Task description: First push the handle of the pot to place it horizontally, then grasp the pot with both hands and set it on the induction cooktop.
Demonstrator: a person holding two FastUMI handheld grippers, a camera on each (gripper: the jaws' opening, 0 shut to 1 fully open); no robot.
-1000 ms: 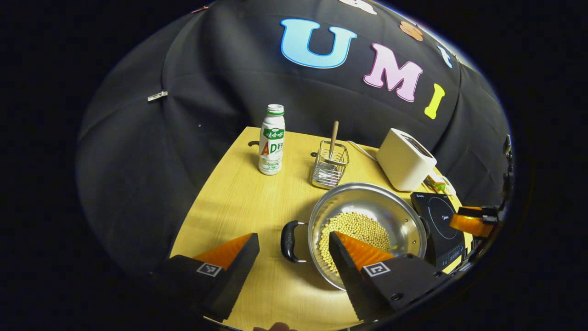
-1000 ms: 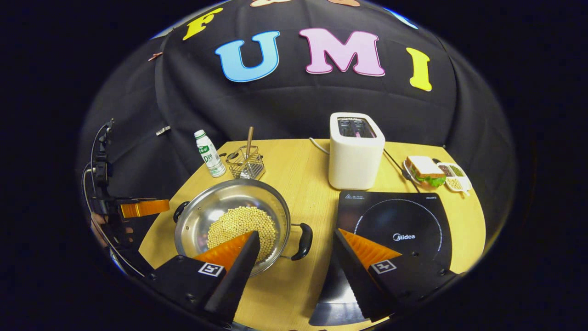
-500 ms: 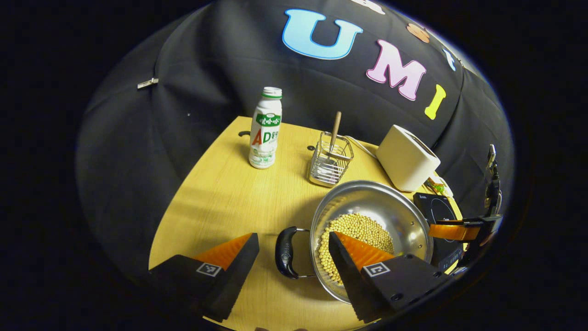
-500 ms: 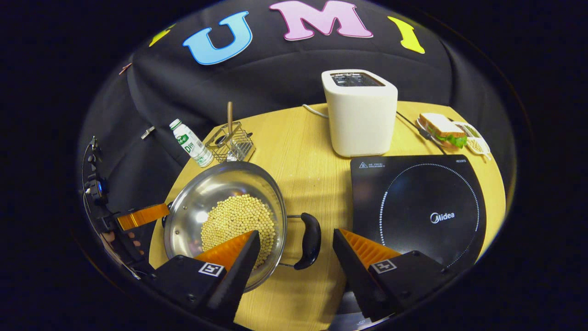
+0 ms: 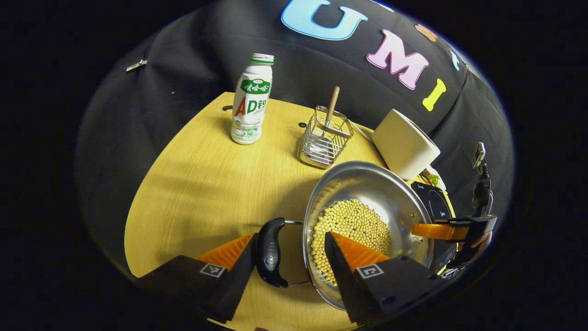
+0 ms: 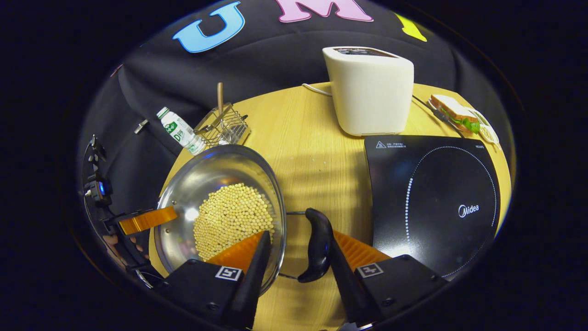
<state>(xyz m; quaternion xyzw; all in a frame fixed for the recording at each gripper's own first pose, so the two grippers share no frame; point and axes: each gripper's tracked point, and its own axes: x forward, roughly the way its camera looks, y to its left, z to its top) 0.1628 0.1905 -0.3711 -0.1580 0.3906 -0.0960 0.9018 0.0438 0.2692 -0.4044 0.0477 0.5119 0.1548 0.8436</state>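
A steel pot (image 5: 367,184) (image 6: 216,170) of pale beans stands on the wooden table, its two black handles pointing left and right. The left handle (image 5: 271,253) lies between the fingers of my open left gripper (image 5: 289,236), close against the left finger, while the right finger reaches over the rim above the beans. My open right gripper (image 6: 298,234) straddles the other handle (image 6: 317,246) the same way, one finger over the beans. Each gripper also appears at the pot's far side in the other view: the right gripper (image 5: 452,230), the left gripper (image 6: 147,219). The black induction cooktop (image 6: 436,202) (image 5: 434,202) lies just right of the pot.
A white toaster (image 6: 372,92) (image 5: 404,142) stands behind the cooktop, with a sandwich (image 6: 452,110) on a tray at the back right. A wire basket (image 5: 324,140) holding a wooden-handled utensil and a white bottle (image 5: 250,103) stand behind the pot.
Both grippers have come forward and down toward the pot. Each handle, earlier ahead of the fingertips, now sits between the fingers. The pot has stayed in place.
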